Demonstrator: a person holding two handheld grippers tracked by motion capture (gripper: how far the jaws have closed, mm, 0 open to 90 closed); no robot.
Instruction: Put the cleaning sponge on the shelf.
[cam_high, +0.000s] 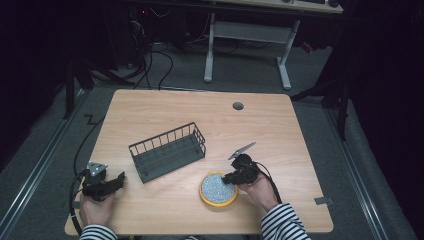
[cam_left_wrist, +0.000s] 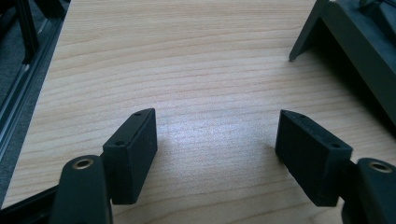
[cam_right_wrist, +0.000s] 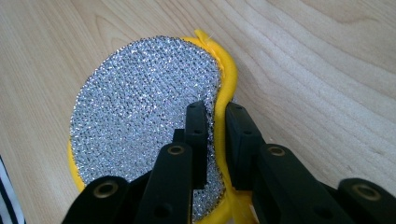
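**Firmly pinched: the scouring pad's rim is in the right jaws**

Now the job is to lift the round scouring pad (cam_right_wrist: 140, 116) without losing it. The right gripper (cam_right_wrist: 215, 126) has its jaws squeezed onto the yellow foam rim, one pad on the silver mesh face, the other outside the edge. Judging by that thin bite, raise it slowly and keep the squeeze steady, then carry it toward the wire basket (cam_high: 167, 151) at about ten o'clock. The pad lies flat on the table (cam_high: 280, 125), its bulk spreading toward eleven o'clock from the fingertips. The left gripper (cam_left_wrist: 215, 140) rests spread wide, empty.
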